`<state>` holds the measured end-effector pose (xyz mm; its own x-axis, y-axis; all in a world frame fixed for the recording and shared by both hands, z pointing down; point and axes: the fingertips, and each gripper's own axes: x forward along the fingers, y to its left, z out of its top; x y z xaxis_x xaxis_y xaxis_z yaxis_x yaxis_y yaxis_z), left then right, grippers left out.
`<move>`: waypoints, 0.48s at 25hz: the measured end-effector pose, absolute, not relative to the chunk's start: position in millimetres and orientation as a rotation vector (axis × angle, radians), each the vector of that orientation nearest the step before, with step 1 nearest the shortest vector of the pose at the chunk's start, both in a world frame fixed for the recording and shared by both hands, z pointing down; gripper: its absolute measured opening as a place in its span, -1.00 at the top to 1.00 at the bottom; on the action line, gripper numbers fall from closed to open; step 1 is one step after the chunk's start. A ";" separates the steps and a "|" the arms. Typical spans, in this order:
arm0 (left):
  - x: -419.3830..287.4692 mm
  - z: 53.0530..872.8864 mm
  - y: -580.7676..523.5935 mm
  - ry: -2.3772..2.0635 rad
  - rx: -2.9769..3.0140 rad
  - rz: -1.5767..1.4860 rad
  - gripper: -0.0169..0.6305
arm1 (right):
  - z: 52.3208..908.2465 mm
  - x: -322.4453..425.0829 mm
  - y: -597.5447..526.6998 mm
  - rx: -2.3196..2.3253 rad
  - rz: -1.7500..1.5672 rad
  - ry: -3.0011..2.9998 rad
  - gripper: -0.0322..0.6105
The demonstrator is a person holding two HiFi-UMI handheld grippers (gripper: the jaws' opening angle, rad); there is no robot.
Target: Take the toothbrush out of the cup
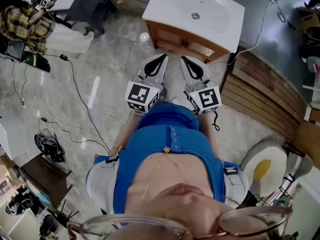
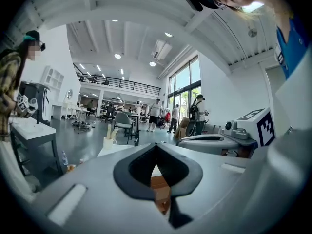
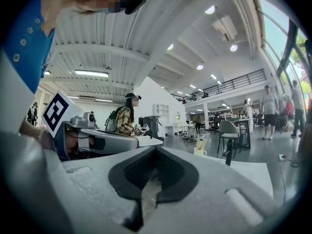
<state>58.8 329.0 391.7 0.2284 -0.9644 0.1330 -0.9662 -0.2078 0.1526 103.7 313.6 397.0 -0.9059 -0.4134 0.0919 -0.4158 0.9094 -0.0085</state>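
Note:
A white cup (image 2: 109, 141) with toothbrushes standing in it sits at the far left of the white basin top (image 2: 109, 151). The right gripper view shows the same cup (image 3: 200, 150) left of a black tap (image 3: 227, 153). I hold both grippers side by side in front of the basin, well short of the cup. My left gripper (image 1: 158, 60) is shut with nothing in it, its dark jaws meeting in its own view (image 2: 157, 146). My right gripper (image 1: 186, 60) is also shut and empty (image 3: 155, 150). The head view does not show the cup.
The basin (image 1: 220, 19) rests on a wooden cabinet (image 1: 182, 40) straight ahead. A slatted wooden platform (image 1: 260, 91) and a white toilet (image 1: 262, 166) lie to the right. Cables (image 1: 80, 99) trail over the floor on the left, where a person in a plaid shirt (image 1: 22, 19) stands.

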 end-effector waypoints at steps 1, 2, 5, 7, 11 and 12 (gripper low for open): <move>52.9 390.9 321.8 -1.831 2.302 0.012 0.94 | 396.4 98.1 307.1 0.652 0.037 -2.982 0.89; 47.2 390.1 314.9 -1.826 2.308 0.012 0.94 | 395.9 92.6 300.9 0.656 0.031 -2.980 0.89; 31.2 389.1 294.8 -1.803 2.327 0.010 0.94 | 394.4 76.5 282.0 0.671 0.021 -2.977 0.89; 20.4 388.5 282.4 -1.788 2.339 0.008 0.94 | 394.2 65.4 269.6 0.680 0.022 -2.975 0.89; -1.7 389.1 266.8 -1.760 2.351 0.004 0.94 | 395.7 42.7 252.5 0.694 0.025 -2.965 0.89; -7.3 389.5 264.1 -1.754 2.352 0.004 0.94 | 396.1 37.1 249.2 0.698 0.024 -2.962 0.89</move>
